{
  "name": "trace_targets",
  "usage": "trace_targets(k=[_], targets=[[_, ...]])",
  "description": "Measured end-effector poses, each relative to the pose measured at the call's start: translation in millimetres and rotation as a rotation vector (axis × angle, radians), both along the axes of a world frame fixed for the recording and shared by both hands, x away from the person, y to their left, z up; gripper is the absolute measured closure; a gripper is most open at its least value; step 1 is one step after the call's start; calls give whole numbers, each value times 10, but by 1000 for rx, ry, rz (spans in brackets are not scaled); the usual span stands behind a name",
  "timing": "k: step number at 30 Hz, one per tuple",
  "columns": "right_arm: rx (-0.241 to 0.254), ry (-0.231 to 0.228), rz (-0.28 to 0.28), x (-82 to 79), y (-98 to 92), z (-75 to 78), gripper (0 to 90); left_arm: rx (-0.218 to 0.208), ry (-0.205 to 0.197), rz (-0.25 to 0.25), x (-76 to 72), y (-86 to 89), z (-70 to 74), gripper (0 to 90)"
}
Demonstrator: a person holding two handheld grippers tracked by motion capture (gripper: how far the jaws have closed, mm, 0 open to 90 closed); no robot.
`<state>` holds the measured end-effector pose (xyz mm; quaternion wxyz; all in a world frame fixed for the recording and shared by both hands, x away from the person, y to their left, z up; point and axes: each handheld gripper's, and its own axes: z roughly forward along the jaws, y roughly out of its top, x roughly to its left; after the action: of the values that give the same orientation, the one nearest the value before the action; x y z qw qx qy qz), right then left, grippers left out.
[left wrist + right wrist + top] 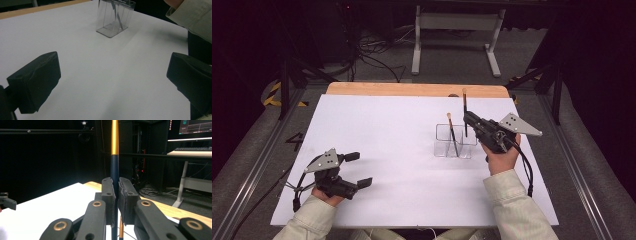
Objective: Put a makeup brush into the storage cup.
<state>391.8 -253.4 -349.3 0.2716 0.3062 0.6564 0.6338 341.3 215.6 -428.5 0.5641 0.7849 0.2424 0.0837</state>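
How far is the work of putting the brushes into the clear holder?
One brush already stands in the clear holder. The right gripper is shut on a second brush, upright above the holder. It must yet be lowered in and released. The left gripper rests open on the table.

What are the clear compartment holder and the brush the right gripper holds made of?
Clear rectangular holder: likely acrylic or similar hard plastic; see-through walls with glossy, sharp edges. Could be glass, but the thin walls suggest plastic.
Slim dark-blue and gold brush, clamped upright in the right gripper: smooth, glossy handle, probably lacquered wood or plastic; the gold section has a metallic sheen, possibly a metal ferrule or paint.
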Motion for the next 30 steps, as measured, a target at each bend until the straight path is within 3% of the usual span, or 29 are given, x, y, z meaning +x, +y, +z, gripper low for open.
trace_targets(k=[14,30], targets=[[1,0,-37,122,68,-94,834,0,4,11,-18,30,-11,0],[4,55,-56,201,139,-281,834,-1,13,6,-12,28,-14,0]])
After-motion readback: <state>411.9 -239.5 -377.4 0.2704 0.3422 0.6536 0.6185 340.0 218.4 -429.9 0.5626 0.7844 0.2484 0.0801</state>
